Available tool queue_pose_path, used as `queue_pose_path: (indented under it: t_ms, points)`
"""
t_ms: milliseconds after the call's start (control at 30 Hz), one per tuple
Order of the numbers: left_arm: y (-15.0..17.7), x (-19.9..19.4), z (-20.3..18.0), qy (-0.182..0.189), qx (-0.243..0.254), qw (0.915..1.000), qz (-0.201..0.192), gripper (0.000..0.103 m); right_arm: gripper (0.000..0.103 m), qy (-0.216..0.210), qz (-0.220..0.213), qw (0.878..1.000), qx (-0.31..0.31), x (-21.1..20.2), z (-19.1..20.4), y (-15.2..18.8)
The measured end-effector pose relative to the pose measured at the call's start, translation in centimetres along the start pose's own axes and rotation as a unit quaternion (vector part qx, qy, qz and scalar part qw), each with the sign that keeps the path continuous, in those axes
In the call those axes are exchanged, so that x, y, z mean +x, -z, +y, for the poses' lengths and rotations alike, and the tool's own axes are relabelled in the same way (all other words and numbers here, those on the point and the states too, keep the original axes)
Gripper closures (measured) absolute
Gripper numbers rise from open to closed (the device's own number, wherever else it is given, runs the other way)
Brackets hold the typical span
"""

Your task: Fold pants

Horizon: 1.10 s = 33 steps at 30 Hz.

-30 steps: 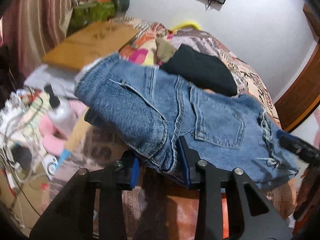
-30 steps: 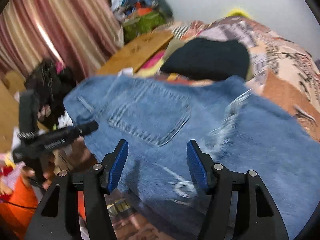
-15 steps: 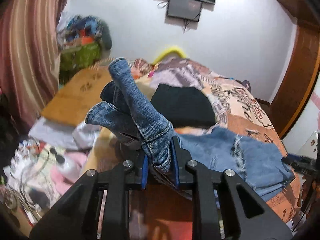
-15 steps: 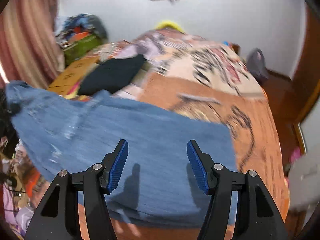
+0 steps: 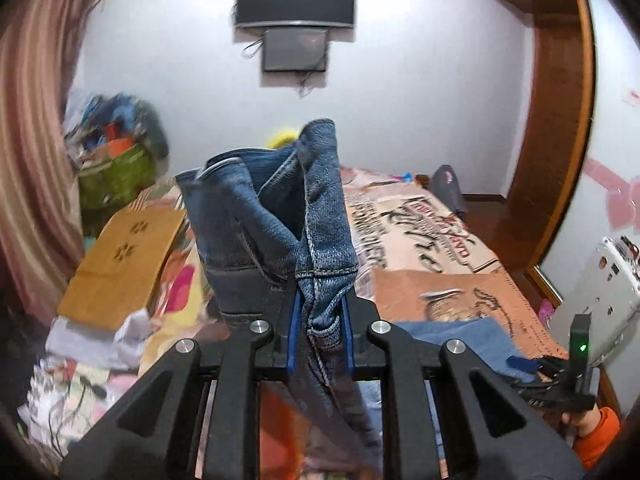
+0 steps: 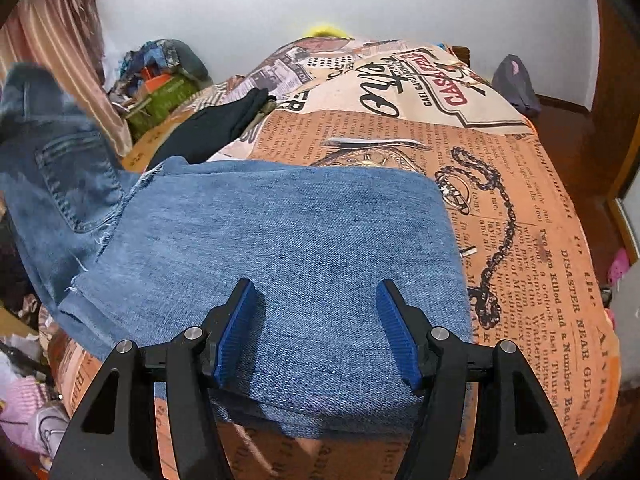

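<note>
Blue denim pants (image 6: pixel 280 240) lie on the bed with their leg part flat under my right gripper. My left gripper (image 5: pixel 320 332) is shut on the waistband end of the pants (image 5: pixel 280 220) and holds it raised off the bed; the cloth stands up between the blue pads. In the right wrist view that raised end (image 6: pixel 52 160) shows at the left. My right gripper (image 6: pixel 316 328) is open and empty, just above the flat denim near its front edge. It also shows in the left wrist view (image 5: pixel 552 368) at the lower right.
The bed has a newspaper-print cover (image 6: pixel 520 208). A black garment (image 6: pixel 224 120) lies at its far left. A cardboard box (image 5: pixel 120 260) and piled clutter (image 5: pixel 116 160) stand left of the bed. A wooden door frame (image 5: pixel 560 140) is on the right.
My left gripper closed on the waistband and lifted it up off the bed. My right gripper swung right along the pants, from the pocket area to the leg end.
</note>
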<state>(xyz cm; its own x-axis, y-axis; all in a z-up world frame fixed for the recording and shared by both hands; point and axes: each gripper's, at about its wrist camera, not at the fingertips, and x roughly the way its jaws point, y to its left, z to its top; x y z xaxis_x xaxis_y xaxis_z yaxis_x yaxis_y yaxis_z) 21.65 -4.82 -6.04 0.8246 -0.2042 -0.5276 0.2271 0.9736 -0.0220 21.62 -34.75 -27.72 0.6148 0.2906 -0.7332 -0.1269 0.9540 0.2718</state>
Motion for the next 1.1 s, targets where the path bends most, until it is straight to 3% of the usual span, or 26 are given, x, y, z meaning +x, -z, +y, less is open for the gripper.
queue_pose_path:
  t_ms: [267,400,633,833,1100]
  points:
    - [-1.8,1.2,-8.0,0.049,0.078,0.9958,0.004,0.088,0.043,-0.023,-0.017,0.999,0.021,-1.1,-1.3,0.2]
    - [-1.7,2.1,-11.5,0.079,0.098,0.9920,0.012,0.089,0.043,0.004,-0.057,0.997,0.042,-3.7,-3.6,0.9]
    - [-0.9,4.4,-16.9,0.117,0.133,0.9836,0.033,0.089,0.043,0.015,-0.020,0.996,0.085,-2.8,-7.4,2.6]
    - [0.9,6.5,-21.5,0.152,0.168,0.9720,0.063,0.089,0.043,0.019,-0.013,0.997,0.067,-2.2,-6.8,2.3]
    - [5.3,10.5,-25.8,0.172,0.198,0.9556,0.134,0.089,0.043,0.013,-0.015,0.997,0.071,-2.1,-7.1,2.5]
